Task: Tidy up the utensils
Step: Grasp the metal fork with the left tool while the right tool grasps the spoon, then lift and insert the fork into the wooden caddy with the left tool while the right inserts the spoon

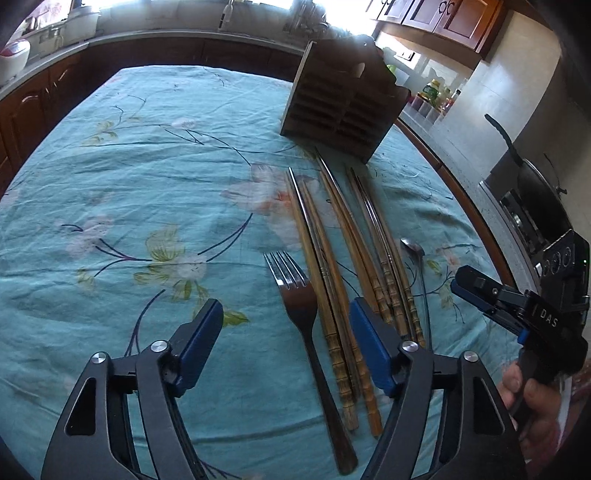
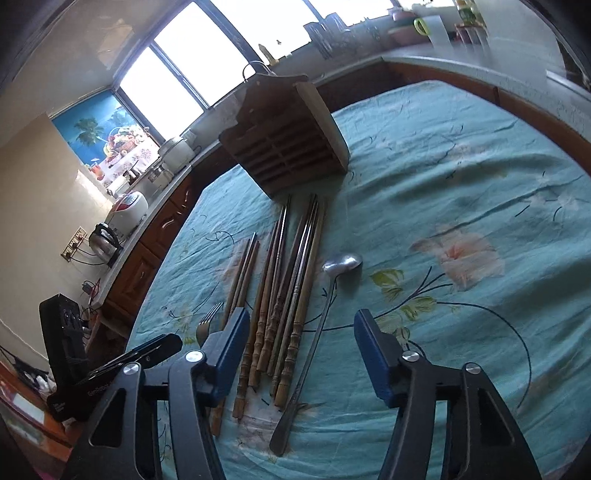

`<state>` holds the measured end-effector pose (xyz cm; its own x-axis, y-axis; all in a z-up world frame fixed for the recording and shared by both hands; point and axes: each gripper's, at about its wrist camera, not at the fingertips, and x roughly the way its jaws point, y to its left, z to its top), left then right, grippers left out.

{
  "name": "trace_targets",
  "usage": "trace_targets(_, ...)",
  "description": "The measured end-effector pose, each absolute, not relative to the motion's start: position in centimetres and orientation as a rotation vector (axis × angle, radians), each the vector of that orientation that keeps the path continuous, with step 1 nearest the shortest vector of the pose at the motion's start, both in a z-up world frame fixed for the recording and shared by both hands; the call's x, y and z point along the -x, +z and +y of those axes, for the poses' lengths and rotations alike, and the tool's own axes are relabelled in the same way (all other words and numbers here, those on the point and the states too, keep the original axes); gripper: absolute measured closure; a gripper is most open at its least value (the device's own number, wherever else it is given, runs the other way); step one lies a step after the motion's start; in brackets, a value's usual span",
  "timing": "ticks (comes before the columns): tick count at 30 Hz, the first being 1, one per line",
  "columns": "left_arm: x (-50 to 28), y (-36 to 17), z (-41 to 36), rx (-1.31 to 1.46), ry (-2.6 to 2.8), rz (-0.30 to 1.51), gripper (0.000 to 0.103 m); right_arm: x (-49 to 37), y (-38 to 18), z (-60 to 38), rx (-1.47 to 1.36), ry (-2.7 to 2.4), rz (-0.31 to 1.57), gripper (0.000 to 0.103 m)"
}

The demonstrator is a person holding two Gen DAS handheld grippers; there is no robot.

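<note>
Left gripper (image 1: 286,328) and right gripper (image 2: 297,338) hover parted, holding nothing; the wooden holder's (image 1: 332,107) contents are hidden.

We note a teal floral tablecloth (image 1: 129,206), a white rice cooker (image 2: 127,214) and steel kettle (image 2: 105,238) on the counter, and a dark pan (image 1: 532,177) on the stove.

We are in a home kitchen: dark wood cabinets (image 1: 436,18) hang above a pale counter (image 2: 461,62) that wraps the room beneath bright windows (image 2: 177,77). On that counter we see a rice cooker (image 2: 127,214) and an electric kettle (image 2: 105,240), with a pan (image 1: 532,173) on a stove. Our tabletop wears a teal floral cloth (image 1: 147,184).
</note>
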<state>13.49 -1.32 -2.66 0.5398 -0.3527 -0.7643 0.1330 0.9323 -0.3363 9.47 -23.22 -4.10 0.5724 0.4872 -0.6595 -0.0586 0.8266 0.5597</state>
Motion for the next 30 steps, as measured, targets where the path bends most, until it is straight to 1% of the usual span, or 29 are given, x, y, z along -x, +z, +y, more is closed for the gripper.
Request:
trace_targets(1,-13.9,-2.9,-1.4,0.256,-0.302,0.978,0.038,-9.9,-4.4,-23.3,-0.530,0.338,0.926,0.048)
trace_targets(3,-14.5,-3.3,-1.8,0.270,-0.330,1.004,0.050,-10.9,-5.1,-23.2,-0.544,0.348,0.958,0.049)
trace_targets(5,-15.0,-3.5,-1.9,0.275,-0.355,1.026,0.058,-11.8,-5.7,-23.3,-0.575,0.360,0.988,0.051)
trace_targets(7,-15.4,-3.6,-2.0,0.266,-0.365,1.029,0.061,-12.6,-6.4,-23.4,-0.599,0.367,1.020,0.054)
trace_targets(8,-15.6,-3.6,-2.1,0.272,-0.378,1.037,0.065,-13.0,-6.5,-23.5,-0.614,0.374,1.022,0.058)
trace_targets(10,-16.2,-3.8,-1.9,0.283,-0.391,1.050,0.070,-13.6,-6.8,-23.6,-0.629,0.384,1.026,0.060)
trace_targets(11,-16.4,-3.8,-1.8,0.288,-0.395,1.056,0.076,-14.0,-7.0,-23.6,-0.632,0.387,1.030,0.064)
trace_targets(12,-16.7,-4.0,-1.7,0.294,-0.402,1.064,0.080,-14.2,-7.1,-23.6,-0.634,0.388,1.036,0.068)
trace_targets(14,-17.0,-4.1,-1.3,0.322,-0.414,1.065,0.082,-14.4,-7.4,-23.4,-0.632,0.390,1.060,0.094)
trace_targets(15,-17.1,-4.2,-1.2,0.333,-0.417,1.065,0.084,-14.5,-7.6,-23.5,-0.637,0.390,1.067,0.098)
trace_targets(16,-17.1,-4.2,-1.0,0.342,-0.421,1.066,0.086,-14.4,-7.6,-23.5,-0.645,0.394,1.063,0.099)
trace_targets(17,-17.1,-4.2,-0.8,0.351,-0.428,1.066,0.097,-14.3,-7.6,-23.5,-0.643,0.394,1.059,0.099)
trace_targets(18,-17.1,-4.3,-0.7,0.362,-0.434,1.071,0.100,-14.2,-7.5,-23.6,-0.635,0.393,1.055,0.100)
trace_targets(23,-16.2,-2.4,-0.1,0.361,-0.439,1.016,0.100,-13.1,-5.4,-23.9,-0.596,0.398,0.998,0.100)
trace_targets(30,-16.4,1.4,0.9,0.383,-0.445,0.912,0.101,-12.7,-1.0,-25.3,-0.578,0.375,0.880,0.101)
